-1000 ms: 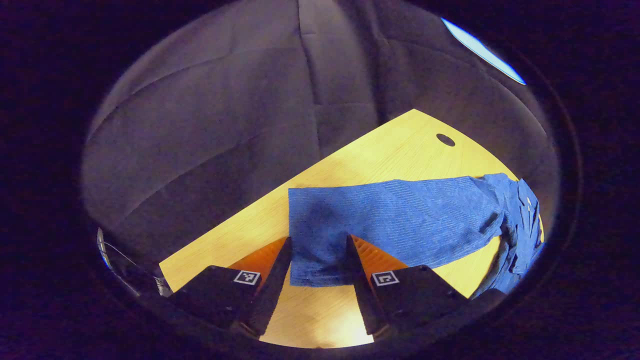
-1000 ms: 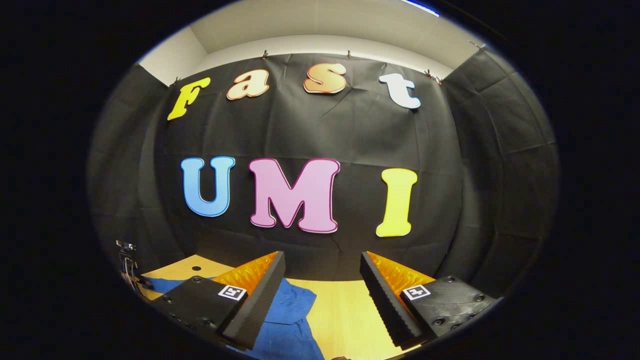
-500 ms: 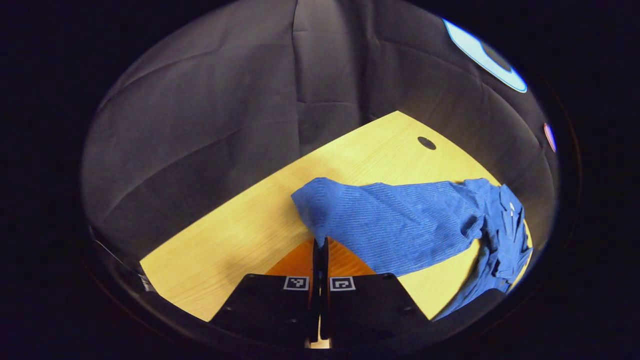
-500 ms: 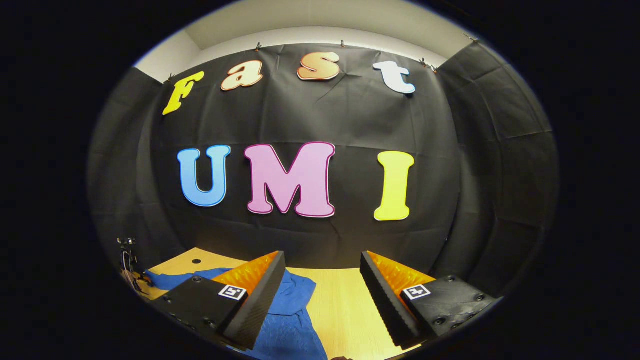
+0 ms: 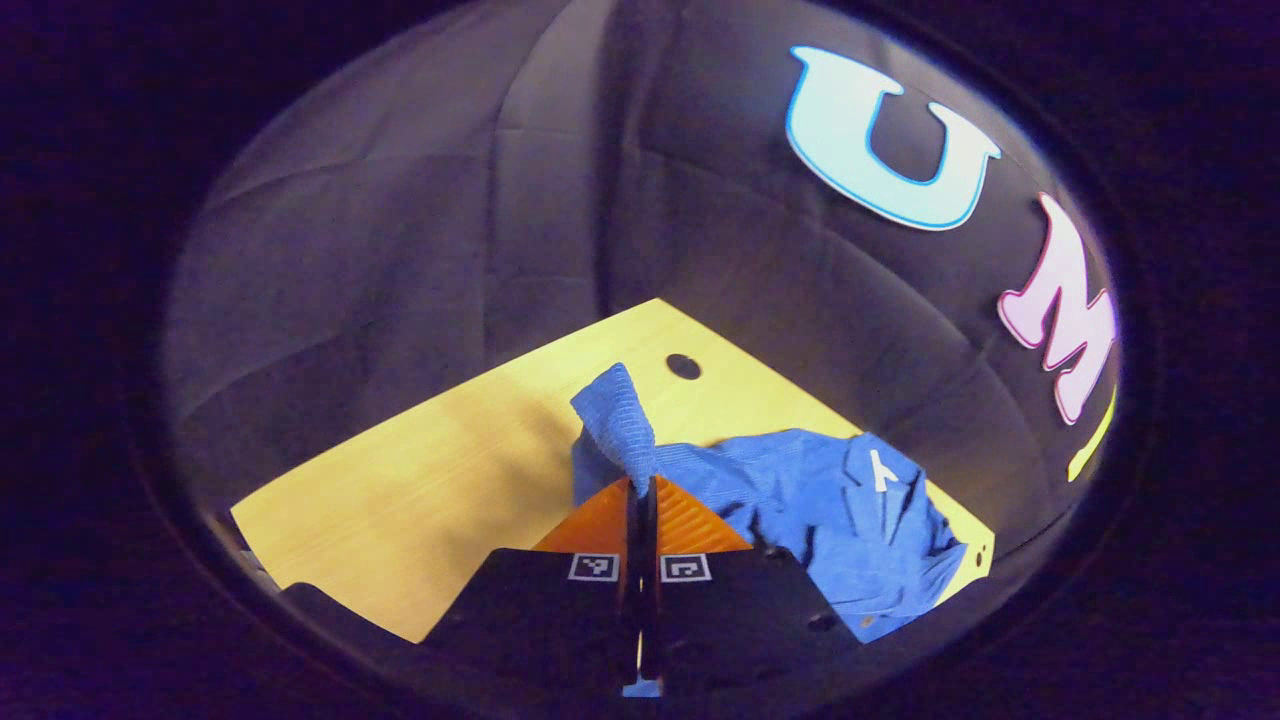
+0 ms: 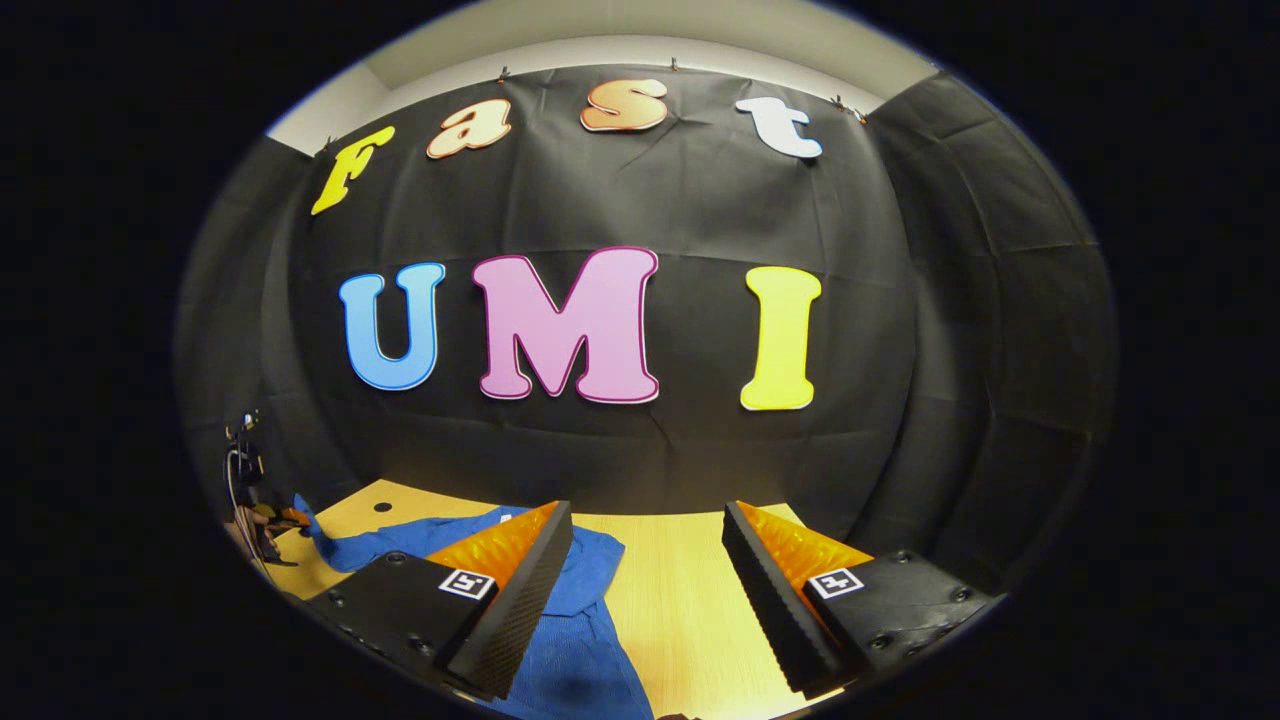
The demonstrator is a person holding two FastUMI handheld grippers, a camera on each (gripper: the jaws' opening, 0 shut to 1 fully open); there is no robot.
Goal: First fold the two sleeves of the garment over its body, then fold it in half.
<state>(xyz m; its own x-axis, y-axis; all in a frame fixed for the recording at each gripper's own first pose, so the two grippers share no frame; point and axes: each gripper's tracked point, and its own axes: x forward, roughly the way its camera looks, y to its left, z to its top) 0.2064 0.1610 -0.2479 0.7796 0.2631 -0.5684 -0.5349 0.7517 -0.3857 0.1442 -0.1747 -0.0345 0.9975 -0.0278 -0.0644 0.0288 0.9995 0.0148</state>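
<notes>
The first sleeve fold is in hand. In the left gripper view the left claw (image 5: 640, 490) is clamped on the end of one sleeve (image 5: 612, 412) of the blue shirt (image 5: 830, 500), its two fingers pressed together with the cloth between them. The sleeve end stands up above the claw tip, lifted off the tabletop (image 5: 420, 500), while the rest of the shirt lies crumpled on the wood just beyond and to the side of the claw, its collar area showing a small pale tag. A round hole (image 5: 683, 366) in the tabletop sits just past the raised sleeve.

In the right gripper view the right claw (image 6: 645, 580) hangs with its fingers well apart and nothing between them, above bare wood beside the shirt (image 6: 570, 600), which spreads under and past one of its fingers.

By my reading, the next move calls for carrying the gripped sleeve across onto the shirt's body and laying it flat before letting go. The body looks rumpled, so the sleeve may land on folds instead of smooth cloth. The second sleeve and the half fold remain to be done.
</notes>
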